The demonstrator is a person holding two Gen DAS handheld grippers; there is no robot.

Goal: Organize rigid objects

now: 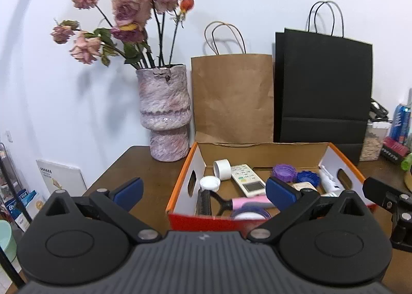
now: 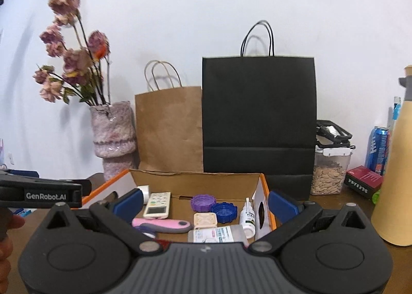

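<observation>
Left wrist view: left tongs (image 1: 204, 192) spread, empty, before cardboard box (image 1: 180, 191) on worktop (image 1: 144, 165). Right tongs (image 2: 204, 206) likewise spread. Box holds remote (image 2: 157, 204), caps, dropper bottle (image 2: 247, 219). Risk: crowded contents; tongs may nudge neighbours or collide.

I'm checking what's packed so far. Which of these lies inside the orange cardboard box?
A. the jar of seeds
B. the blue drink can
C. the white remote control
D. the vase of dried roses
C: the white remote control lies on the floor of the orange cardboard box, beside the purple cap.
</observation>
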